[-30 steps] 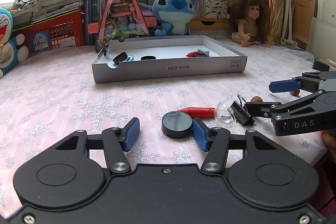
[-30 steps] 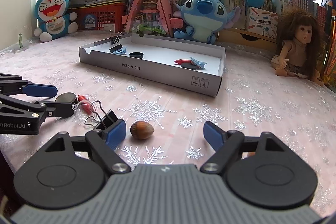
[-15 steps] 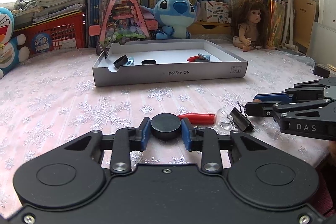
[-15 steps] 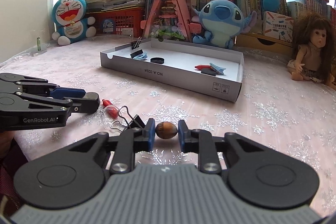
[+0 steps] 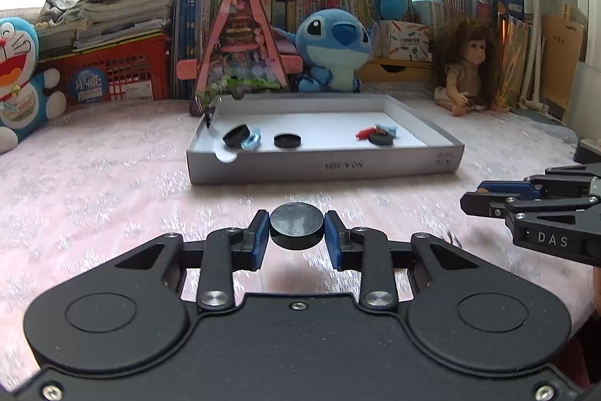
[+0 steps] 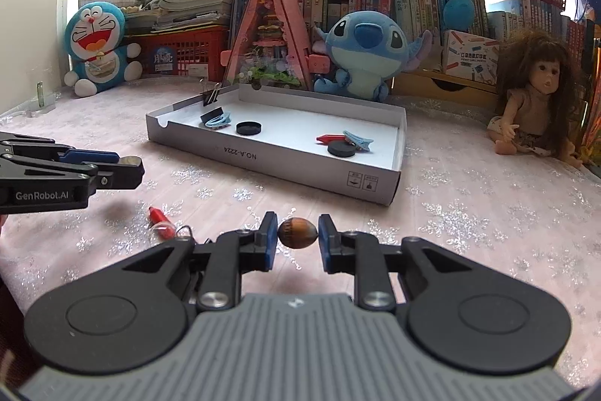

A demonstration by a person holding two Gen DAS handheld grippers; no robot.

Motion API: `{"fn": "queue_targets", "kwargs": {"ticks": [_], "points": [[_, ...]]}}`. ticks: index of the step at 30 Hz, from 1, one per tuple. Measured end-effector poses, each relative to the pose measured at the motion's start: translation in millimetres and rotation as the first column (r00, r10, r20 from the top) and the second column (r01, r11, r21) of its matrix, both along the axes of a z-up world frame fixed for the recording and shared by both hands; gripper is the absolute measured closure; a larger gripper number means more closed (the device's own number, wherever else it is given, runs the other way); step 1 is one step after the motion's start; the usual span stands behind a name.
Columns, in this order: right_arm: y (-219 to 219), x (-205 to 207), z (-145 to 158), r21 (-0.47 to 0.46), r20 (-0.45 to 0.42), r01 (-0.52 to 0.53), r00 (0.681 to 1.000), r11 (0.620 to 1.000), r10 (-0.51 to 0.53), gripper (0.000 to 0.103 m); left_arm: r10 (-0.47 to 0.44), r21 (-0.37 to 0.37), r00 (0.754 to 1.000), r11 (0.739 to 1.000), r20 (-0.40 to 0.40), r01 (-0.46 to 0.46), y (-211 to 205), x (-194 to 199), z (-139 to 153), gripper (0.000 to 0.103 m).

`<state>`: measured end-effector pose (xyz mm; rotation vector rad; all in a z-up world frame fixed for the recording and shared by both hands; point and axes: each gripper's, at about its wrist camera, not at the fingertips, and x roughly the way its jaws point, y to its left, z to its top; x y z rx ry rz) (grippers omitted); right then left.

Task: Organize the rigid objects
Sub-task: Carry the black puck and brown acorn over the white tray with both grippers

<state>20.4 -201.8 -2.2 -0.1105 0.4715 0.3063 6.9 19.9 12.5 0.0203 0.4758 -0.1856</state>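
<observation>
I am holding a black disc (image 5: 296, 225) in my left hand-held gripper (image 5: 296, 232); its jaws have just been closing and are now pinching the disc flat across its width, clear of the pink snowflake cloth on the desk (image 5: 94, 183). The open grey box (image 5: 323, 168) is lying straight ahead of this hand-held gripper and a little to the right, long side facing me, already carrying other discs and clips. Moving right, a red-capped item (image 6: 159, 219) and a wire loop are lying loose on the cloth between my two hands. My right hand-held gripper (image 6: 298, 234) has likewise just been closing and is now clamping a brown nut (image 6: 298, 232) end to end, its long axis running across the jaws. From this side the box is sitting ahead and slightly left, corner-on. I judge both hands about equally near the box, each needing a forward carry over the near wall.
</observation>
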Motion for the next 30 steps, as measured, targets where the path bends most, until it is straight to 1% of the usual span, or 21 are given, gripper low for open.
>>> {"fn": "queue_targets", "kwargs": {"ticks": [4,7,11,15,19,25,30], "points": [[-2.9,12.4,8.9,0.014,0.004,0.036,0.999,0.999,-0.036,0.075,0.010,-0.012,1.000,1.000,0.026,-0.010,2.9,11.3,15.9,0.073],[-3.9,20.8,14.4,0.016,0.010,0.057,0.998,0.998,-0.057,0.075,0.023,-0.029,0.999,0.999,0.027,-0.022,4.7,22.0,25.4,0.073],[-6.4,30.6,20.2,0.020,0.018,0.073,0.997,0.997,-0.074,0.075,0.034,-0.048,0.999,0.998,0.031,-0.033,6.8,34.4,33.9,0.073],[-8.5,39.7,25.1,0.027,0.023,0.086,0.996,0.996,-0.087,0.075,0.041,-0.043,0.998,0.998,0.042,-0.039,7.6,45.4,40.1,0.073],[-12.0,50.1,28.8,0.048,0.022,0.098,0.995,0.994,-0.099,0.075,0.049,-0.059,0.999,0.997,0.024,-0.047,12.0,62.0,44.2,0.073],[-14.9,68.9,32.1,0.076,0.008,0.113,0.993,0.991,-0.114,0.075,0.046,-0.060,0.999,0.997,0.005,-0.046,13.7,87.7,45.1,0.073],[-14.7,90.3,33.1,0.097,-0.011,0.128,0.992,0.987,-0.127,0.075,0.049,-0.068,0.998,0.996,-0.039,-0.052,11.3,115.9,40.8,0.073]]}}
